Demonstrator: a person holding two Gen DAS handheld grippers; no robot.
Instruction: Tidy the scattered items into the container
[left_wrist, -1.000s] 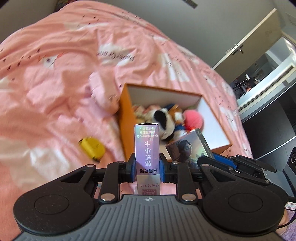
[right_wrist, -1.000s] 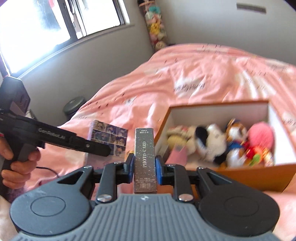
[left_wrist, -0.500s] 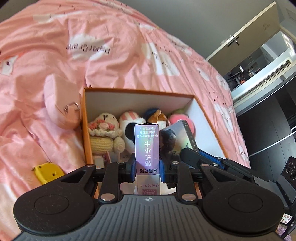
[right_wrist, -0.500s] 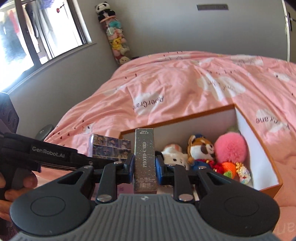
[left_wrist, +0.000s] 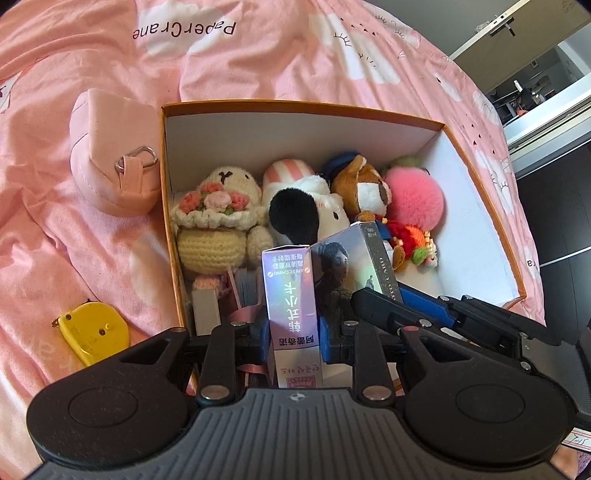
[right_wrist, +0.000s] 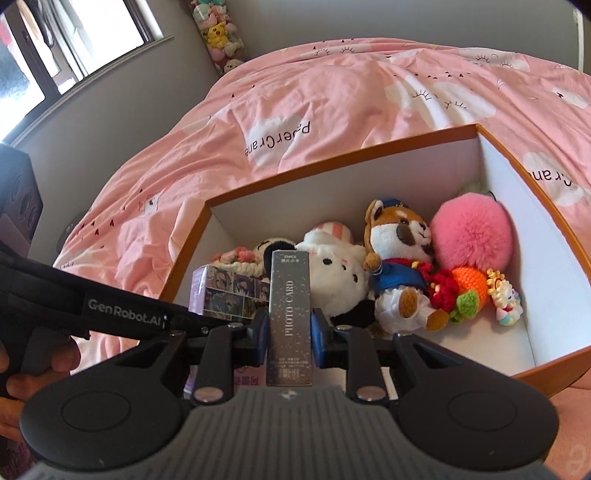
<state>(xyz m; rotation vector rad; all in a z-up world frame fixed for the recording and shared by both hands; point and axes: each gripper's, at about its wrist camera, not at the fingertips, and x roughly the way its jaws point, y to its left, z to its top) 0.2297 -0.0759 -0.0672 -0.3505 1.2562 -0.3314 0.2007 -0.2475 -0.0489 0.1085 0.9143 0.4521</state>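
My left gripper (left_wrist: 291, 338) is shut on a purple holographic card box (left_wrist: 291, 295), held upright over the near end of the orange box (left_wrist: 295, 105). My right gripper (right_wrist: 289, 338) is shut on a dark "PHOTO CARD" box (right_wrist: 290, 306), also over the orange box (right_wrist: 332, 157). The dark card box (left_wrist: 351, 262) and the right gripper show beside mine in the left wrist view. The purple box (right_wrist: 225, 291) shows in the right wrist view. Several plush toys (left_wrist: 306, 210) fill the far half of the box.
A pink pouch (left_wrist: 110, 162) lies against the box's left wall on the pink bedding (left_wrist: 258, 48). A yellow tape measure (left_wrist: 92, 330) lies on the bedding to the near left. A window and grey wall (right_wrist: 92, 92) stand to the left.
Both grippers have moved forward and down over the orange box, each still holding its card box. The box now fills both views.
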